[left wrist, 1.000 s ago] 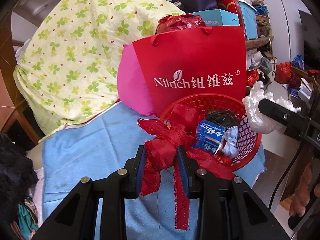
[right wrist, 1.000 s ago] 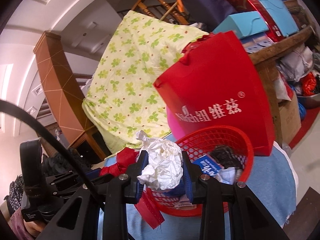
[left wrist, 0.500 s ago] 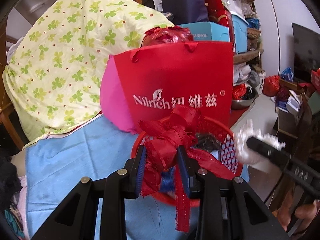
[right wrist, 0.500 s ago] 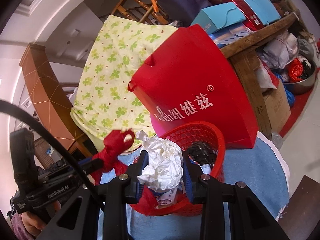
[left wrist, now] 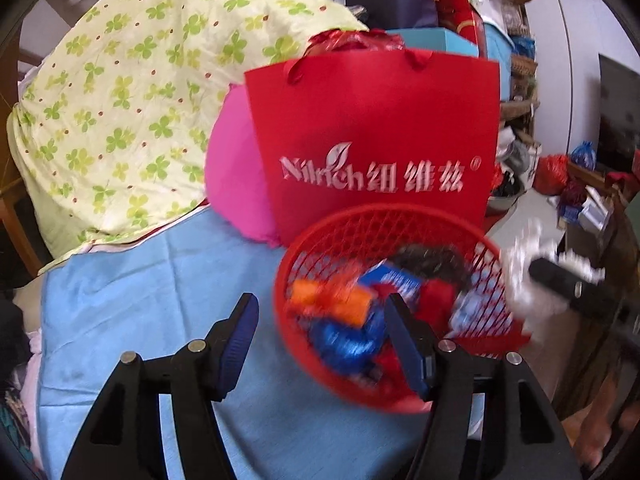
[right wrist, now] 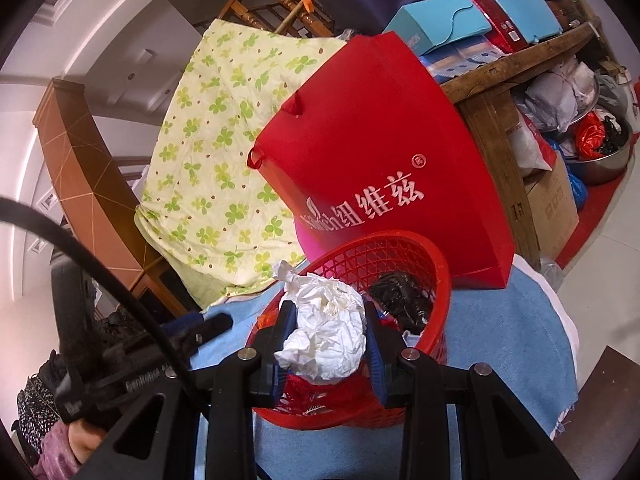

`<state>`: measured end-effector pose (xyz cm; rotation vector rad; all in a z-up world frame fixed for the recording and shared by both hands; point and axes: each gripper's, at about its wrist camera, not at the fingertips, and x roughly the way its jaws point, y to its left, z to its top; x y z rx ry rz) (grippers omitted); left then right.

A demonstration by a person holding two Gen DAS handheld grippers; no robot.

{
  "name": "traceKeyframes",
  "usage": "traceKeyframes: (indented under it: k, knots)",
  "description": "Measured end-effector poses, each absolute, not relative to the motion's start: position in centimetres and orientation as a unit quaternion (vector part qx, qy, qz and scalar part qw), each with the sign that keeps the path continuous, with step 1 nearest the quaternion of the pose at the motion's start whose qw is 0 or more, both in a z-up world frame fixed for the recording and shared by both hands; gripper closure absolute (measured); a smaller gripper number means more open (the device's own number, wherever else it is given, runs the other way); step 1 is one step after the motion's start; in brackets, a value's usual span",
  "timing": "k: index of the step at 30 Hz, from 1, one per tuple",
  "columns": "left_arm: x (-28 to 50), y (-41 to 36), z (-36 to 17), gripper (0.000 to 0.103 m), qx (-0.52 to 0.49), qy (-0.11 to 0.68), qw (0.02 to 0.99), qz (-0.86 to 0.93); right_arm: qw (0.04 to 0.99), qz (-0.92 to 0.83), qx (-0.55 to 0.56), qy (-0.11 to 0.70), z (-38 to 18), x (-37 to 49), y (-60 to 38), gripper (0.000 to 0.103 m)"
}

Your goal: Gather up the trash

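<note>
A red mesh basket [left wrist: 384, 224] [right wrist: 400, 250] stands on a blue cloth and holds blurred trash: an orange packet [left wrist: 332, 300], blue wrappers and red ribbon [left wrist: 434, 296]. My left gripper [left wrist: 322, 320] is open and empty, above the basket's near left rim. My right gripper [right wrist: 326, 336] is shut on a crumpled white paper ball [right wrist: 326, 334] over the basket's near rim. The paper ball also shows at the right edge of the left wrist view [left wrist: 520, 280].
A red Nilrich paper bag [left wrist: 372, 140] [right wrist: 384, 168] stands right behind the basket, with a pink cushion [left wrist: 232, 172] beside it. A green clover-print sheet [left wrist: 132, 92] covers a pile at left. Cluttered shelves and boxes [right wrist: 500, 20] stand at right.
My left gripper has opened and let go of the red ribbon, which now lies in the basket. The right gripper, still holding the paper ball, has moved over the basket.
</note>
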<state>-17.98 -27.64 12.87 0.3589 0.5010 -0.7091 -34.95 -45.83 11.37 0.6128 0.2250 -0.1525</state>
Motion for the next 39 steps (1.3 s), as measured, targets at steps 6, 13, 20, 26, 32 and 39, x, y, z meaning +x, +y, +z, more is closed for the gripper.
traceKeyframes:
  k: [6,13,20,26,32,39]
  knots:
    - [-17.3,-23.3,11.6,0.037,0.162,0.269,0.899,-0.306,0.942,-0.077,0.294,0.142,10.9,-32.5,-44.7,0.067]
    - [-16.8,-19.4,12.2,0.036,0.146,0.262,0.913,-0.276,0.937,-0.1,0.276,0.187,9.7,-29.1,-43.0,0.037]
    - [-17.5,-17.5,12.9,0.036,0.145,0.253,0.919,-0.266,0.947,-0.1,0.242,0.186,11.3,-28.4,-40.5,0.037]
    - [-18.2,-15.9,13.5,0.024,0.138,0.245,0.924,-0.261,0.959,-0.092,0.199,0.182,13.2,-28.8,-37.4,0.036]
    - [-19.1,-14.9,14.2,0.024,0.141,0.238,0.927,-0.253,0.969,-0.09,0.15,0.176,15.0,-29.7,-34.3,0.028]
    - [-20.4,-13.8,15.4,0.024,0.142,0.226,0.932,-0.247,0.973,-0.105,0.106,0.174,16.8,-30.9,-31.6,0.026]
